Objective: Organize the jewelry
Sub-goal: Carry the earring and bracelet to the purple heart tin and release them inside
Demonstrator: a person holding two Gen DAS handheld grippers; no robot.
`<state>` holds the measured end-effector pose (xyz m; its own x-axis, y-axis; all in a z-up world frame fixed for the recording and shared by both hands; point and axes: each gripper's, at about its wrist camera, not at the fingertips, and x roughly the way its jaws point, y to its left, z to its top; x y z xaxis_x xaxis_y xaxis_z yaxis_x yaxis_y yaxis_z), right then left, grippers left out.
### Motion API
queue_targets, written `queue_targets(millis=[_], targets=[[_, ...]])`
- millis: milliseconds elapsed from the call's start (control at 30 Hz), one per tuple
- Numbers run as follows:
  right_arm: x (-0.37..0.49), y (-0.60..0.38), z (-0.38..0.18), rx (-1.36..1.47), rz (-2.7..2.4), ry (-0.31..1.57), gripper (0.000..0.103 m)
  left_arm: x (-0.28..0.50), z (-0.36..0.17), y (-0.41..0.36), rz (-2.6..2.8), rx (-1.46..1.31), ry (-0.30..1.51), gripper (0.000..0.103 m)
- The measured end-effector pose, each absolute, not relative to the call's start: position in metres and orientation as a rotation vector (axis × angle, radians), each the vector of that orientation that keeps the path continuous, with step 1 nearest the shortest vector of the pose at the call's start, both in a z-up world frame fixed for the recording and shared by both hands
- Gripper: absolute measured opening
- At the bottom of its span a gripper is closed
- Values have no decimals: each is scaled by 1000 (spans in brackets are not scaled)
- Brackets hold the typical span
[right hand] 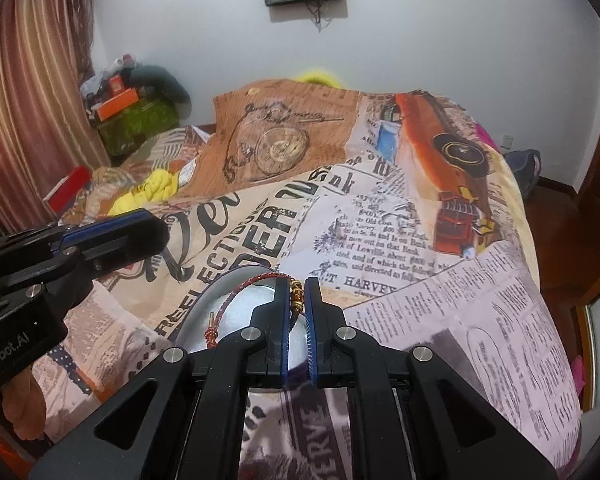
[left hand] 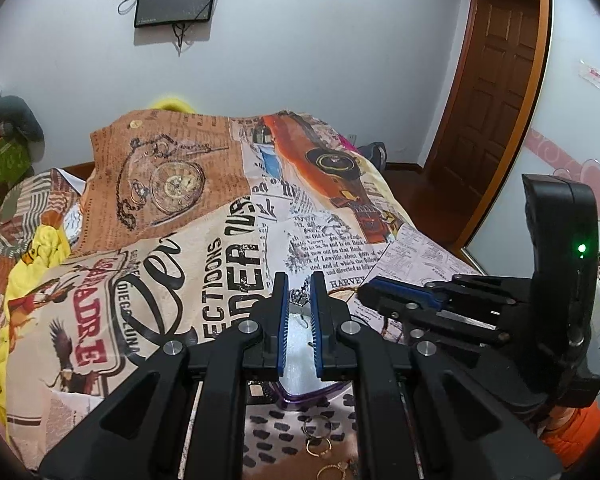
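My left gripper (left hand: 300, 286) is shut on a small silver crown ring (left hand: 300, 296), held above a white tray with a purple rim (left hand: 312, 394). Several gold rings (left hand: 318, 446) lie on the bedspread below it. My right gripper (right hand: 298, 286) is shut on a red cord bracelet (right hand: 240, 294) at its gold beads (right hand: 296, 298), held over a round white dish with a grey rim (right hand: 204, 298). The right gripper also shows in the left wrist view (left hand: 370, 290), just right of the left one. The left gripper also shows in the right wrist view (right hand: 148, 228).
A bedspread (left hand: 204, 240) printed with newspaper, a pocket watch and an orange car covers the bed. A yellow cloth (left hand: 40, 248) lies at the left. Boxes and clutter (right hand: 132, 112) stand at the far left corner. A wooden door (left hand: 496, 92) is at the right.
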<state>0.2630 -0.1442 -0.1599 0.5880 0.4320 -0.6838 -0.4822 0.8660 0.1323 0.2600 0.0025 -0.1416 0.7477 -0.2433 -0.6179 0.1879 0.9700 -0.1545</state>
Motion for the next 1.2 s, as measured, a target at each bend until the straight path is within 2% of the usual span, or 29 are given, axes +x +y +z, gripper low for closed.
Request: queue_targets(millis=[733,1200], targets=[[271,-132,-183,-158,620,908,7,284,-192,-1,-255,-87,852,9],[262,-137,-173,-147,632,922,8,274,-181,1,-237,-77,861,9]])
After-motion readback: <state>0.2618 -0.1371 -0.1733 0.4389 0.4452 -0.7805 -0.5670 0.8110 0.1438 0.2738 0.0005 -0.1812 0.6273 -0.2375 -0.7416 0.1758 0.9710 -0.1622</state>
